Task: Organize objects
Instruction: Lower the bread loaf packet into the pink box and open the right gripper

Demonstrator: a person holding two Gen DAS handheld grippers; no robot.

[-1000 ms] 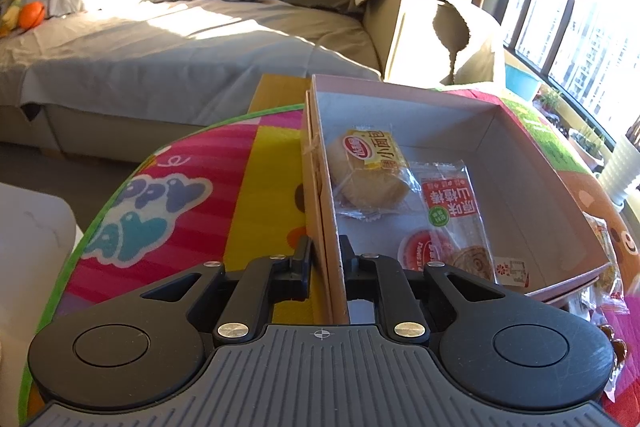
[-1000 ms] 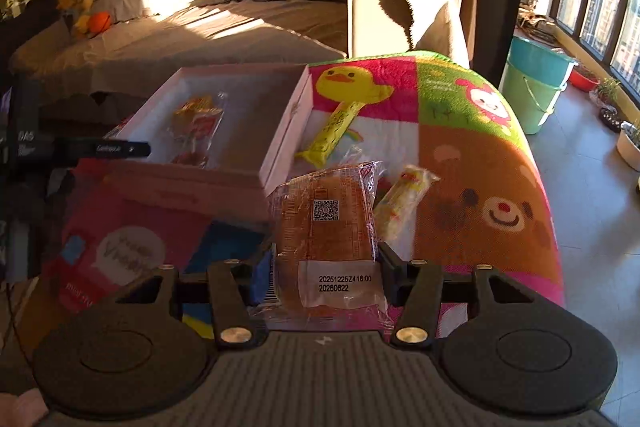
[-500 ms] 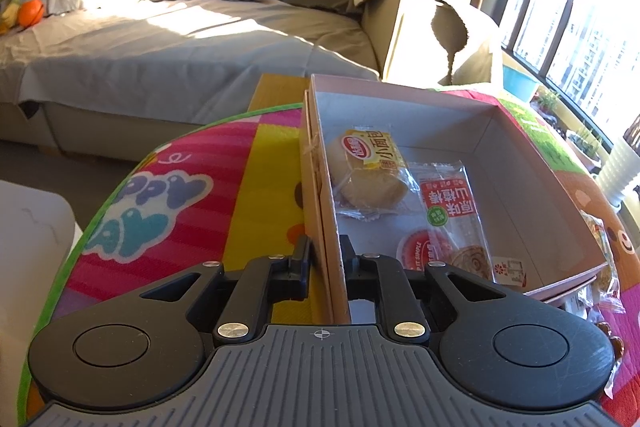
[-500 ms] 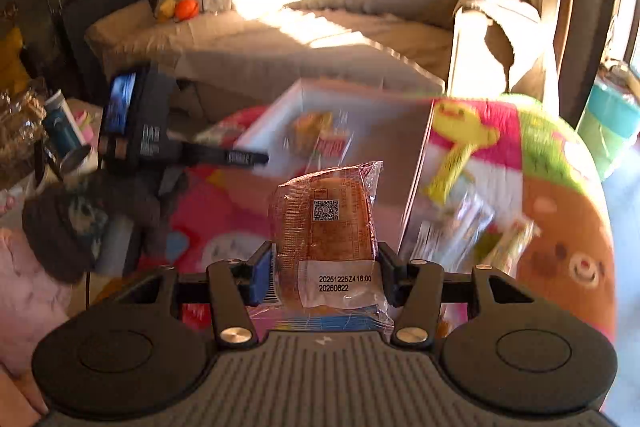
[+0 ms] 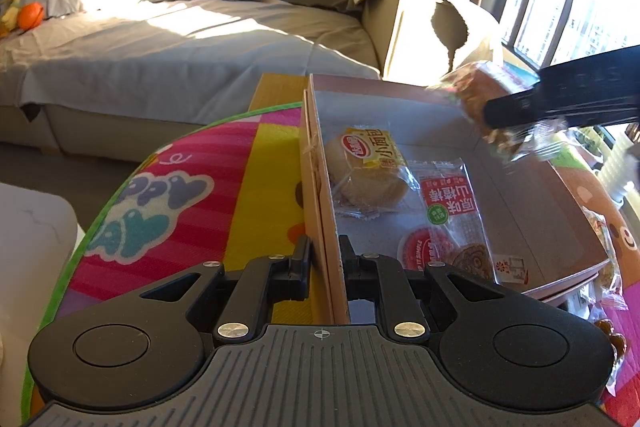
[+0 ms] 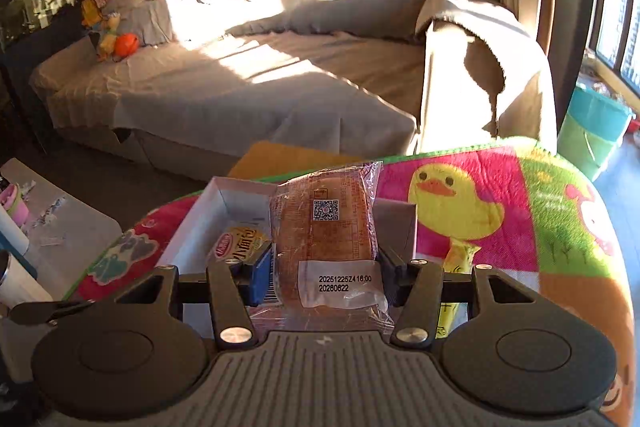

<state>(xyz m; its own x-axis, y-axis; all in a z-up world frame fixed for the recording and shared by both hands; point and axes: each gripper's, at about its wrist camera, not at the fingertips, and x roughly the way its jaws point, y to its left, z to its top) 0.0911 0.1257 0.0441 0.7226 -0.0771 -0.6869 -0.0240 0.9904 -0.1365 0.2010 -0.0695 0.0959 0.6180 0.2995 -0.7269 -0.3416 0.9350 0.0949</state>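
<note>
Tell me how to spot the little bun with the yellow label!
Find the open box on the bright cartoon mat. Two wrapped snacks lie inside. The bun is the round, pale one nearer the wall that the left gripper pinches; its neighbour, the flat packet, has a red label.

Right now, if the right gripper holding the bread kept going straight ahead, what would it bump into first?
Probably the open pink cardboard box. The right gripper, shut on the clear-wrapped brown bread packet, points down over it, so the packet would likely touch the box's white floor near the yellow-labelled bun packet. Depth is unclear.
</note>
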